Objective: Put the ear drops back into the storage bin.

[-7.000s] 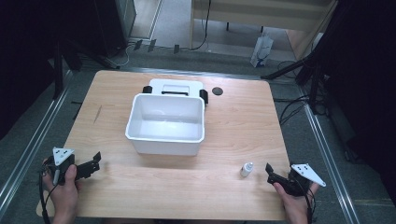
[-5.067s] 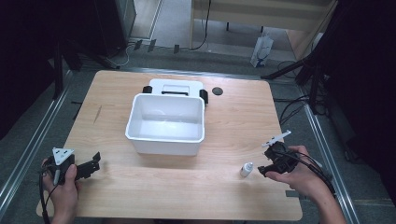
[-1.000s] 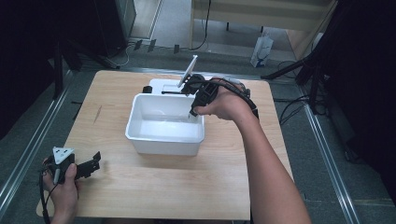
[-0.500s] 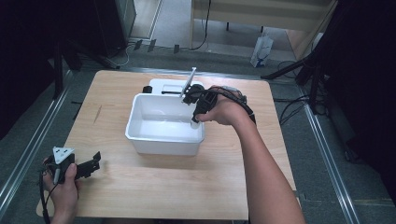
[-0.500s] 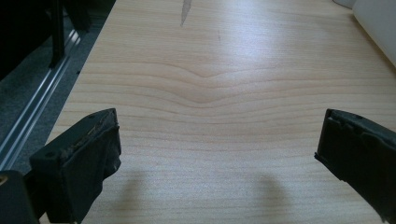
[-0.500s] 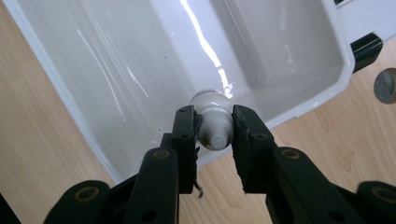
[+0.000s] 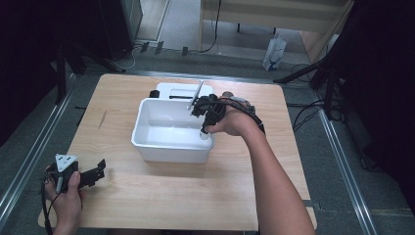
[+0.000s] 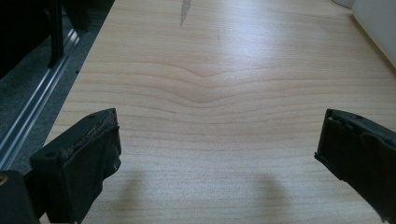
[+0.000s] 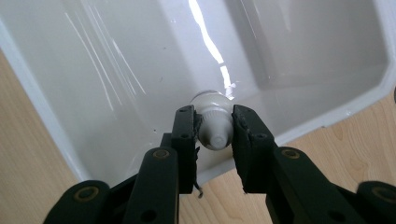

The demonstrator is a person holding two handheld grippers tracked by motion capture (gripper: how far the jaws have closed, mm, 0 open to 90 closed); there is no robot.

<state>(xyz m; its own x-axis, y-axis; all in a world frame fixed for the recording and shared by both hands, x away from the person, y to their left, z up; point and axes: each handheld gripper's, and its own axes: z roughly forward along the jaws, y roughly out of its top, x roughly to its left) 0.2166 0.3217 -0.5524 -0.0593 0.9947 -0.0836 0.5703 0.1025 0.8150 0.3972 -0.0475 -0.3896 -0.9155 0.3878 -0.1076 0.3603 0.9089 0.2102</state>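
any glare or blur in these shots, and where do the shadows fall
Right gripper view: a bright glare streak runs down the white tub wall above the small white bottle; fingers sharp. Left gripper view: two soft shadows on the wooden table below the fingers. High view: soft, surroundings dark.

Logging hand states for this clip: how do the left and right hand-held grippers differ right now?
The left hand-held gripper has its jaws wide apart with nothing between them; the right hand-held gripper is shut on a small white bottle. The left sits low over the bare wooden table; the right points down into the white tub. Both have black jaws.
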